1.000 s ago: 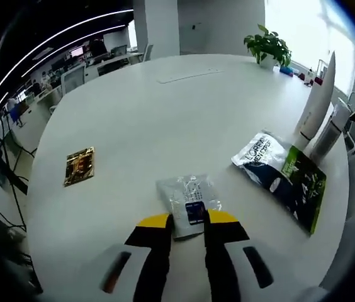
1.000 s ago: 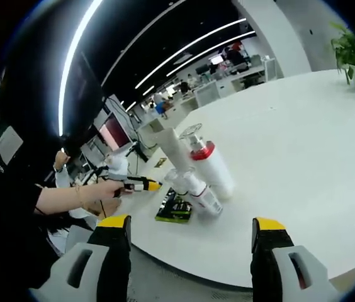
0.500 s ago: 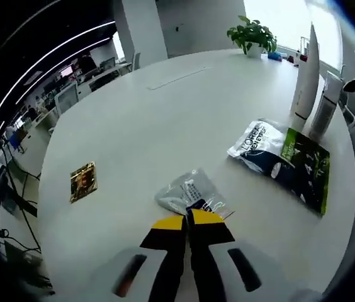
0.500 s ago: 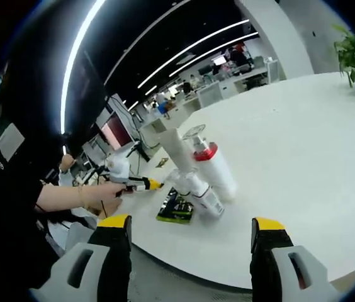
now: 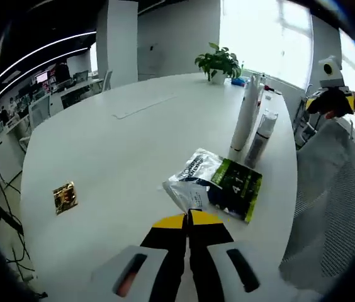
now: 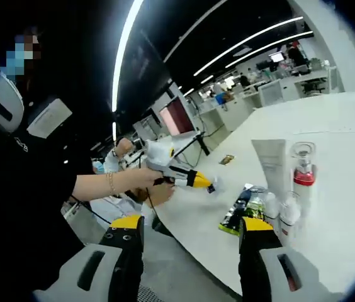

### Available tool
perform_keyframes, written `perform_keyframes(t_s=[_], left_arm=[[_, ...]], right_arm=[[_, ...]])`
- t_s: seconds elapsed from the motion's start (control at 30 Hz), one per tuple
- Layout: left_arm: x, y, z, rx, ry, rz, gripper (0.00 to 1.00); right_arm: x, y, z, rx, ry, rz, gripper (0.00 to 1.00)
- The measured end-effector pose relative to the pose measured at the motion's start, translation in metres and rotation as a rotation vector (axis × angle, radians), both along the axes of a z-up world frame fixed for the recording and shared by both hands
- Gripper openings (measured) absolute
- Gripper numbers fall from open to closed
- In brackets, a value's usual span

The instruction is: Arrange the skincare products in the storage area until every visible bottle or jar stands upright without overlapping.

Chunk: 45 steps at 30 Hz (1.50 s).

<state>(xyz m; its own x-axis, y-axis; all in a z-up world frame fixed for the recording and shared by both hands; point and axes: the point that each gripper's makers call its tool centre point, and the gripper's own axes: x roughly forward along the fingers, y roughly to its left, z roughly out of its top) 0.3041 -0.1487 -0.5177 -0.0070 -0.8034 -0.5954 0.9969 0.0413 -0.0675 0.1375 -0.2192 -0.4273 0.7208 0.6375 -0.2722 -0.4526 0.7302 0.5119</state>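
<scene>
Sachets and tubes share the white tabletop (image 5: 102, 151) near its edge. In the left gripper view our left claw (image 5: 187, 219) is pressed together on the corner of a clear sachet (image 5: 187, 192), which hangs lifted just above the surface. Beside it lies a green pouch (image 5: 228, 184), touching or slightly under the sachet. Past the pouch a tall white tube (image 5: 247, 113) and a slimmer bottle (image 5: 260, 133) stand upright, close together. A small gold packet (image 5: 64, 196) lies well apart to the left, and a plant (image 5: 218, 63) sits at the far edge. In the right gripper view our right claw (image 6: 190, 228) is spread wide and holds nothing, off the tabletop, facing the tube (image 6: 270, 165), a red-collared bottle (image 6: 302, 176) and the pouch (image 6: 240, 211).
</scene>
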Motion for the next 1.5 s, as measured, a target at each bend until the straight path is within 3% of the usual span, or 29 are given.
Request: perform_keyframes(t_s=[0.07, 0.13, 0.2, 0.3, 0.37, 0.63, 0.8, 0.9, 1.03, 1.1, 1.23, 1.33, 1.47, 1.5], left_arm=[[-0.024, -0.001, 0.027, -0.05, 0.046, -0.063, 0.04], [-0.039, 0.0, 0.046, -0.084, 0.048, -0.118, 0.04], [-0.06, 0.0, 0.068, -0.103, 0.068, -0.183, 0.04], [-0.087, -0.002, 0.097, -0.144, 0.082, -0.258, 0.04], [-0.108, -0.004, 0.118, -0.165, 0.086, -0.298, 0.05], [-0.125, -0.003, 0.143, -0.209, 0.094, -0.358, 0.05], [-0.133, -0.006, 0.144, -0.202, 0.1, -0.379, 0.05], [-0.138, -0.009, 0.146, -0.205, 0.108, -0.379, 0.05], [-0.14, -0.014, 0.15, -0.232, 0.131, -0.342, 0.06], [-0.126, -0.02, 0.15, -0.275, 0.103, -0.241, 0.12], [-0.117, -0.02, 0.152, -0.37, 0.209, -0.103, 0.19], [-0.112, -0.017, 0.156, -0.493, 0.361, 0.027, 0.32], [-0.114, -0.014, 0.172, -0.737, 0.597, 0.13, 0.25], [-0.114, -0.014, 0.174, -0.771, 0.619, 0.142, 0.25]], right_arm=[[0.007, 0.009, 0.0, 0.0, 0.001, 0.049, 0.59], [0.017, 0.02, 0.004, 0.006, -0.01, 0.12, 0.51], [0.025, 0.024, 0.006, 0.022, -0.009, 0.134, 0.48], [0.037, 0.028, 0.008, 0.035, -0.009, 0.135, 0.52], [0.039, 0.031, 0.01, 0.049, -0.007, 0.147, 0.48], [0.036, 0.055, 0.031, 0.171, -0.022, 0.202, 0.26], [0.031, 0.063, 0.043, 0.203, -0.057, 0.222, 0.07], [0.025, 0.064, 0.046, 0.211, -0.073, 0.237, 0.02], [0.024, 0.056, 0.045, 0.198, -0.074, 0.188, 0.0], [0.025, 0.05, 0.044, 0.191, -0.068, 0.157, 0.0], [0.023, 0.039, 0.055, 0.258, -0.066, 0.117, 0.0], [0.021, 0.031, 0.071, 0.35, -0.084, 0.096, 0.0], [0.021, 0.023, 0.077, 0.416, -0.084, 0.074, 0.0], [0.021, 0.021, 0.076, 0.425, -0.082, 0.068, 0.0]])
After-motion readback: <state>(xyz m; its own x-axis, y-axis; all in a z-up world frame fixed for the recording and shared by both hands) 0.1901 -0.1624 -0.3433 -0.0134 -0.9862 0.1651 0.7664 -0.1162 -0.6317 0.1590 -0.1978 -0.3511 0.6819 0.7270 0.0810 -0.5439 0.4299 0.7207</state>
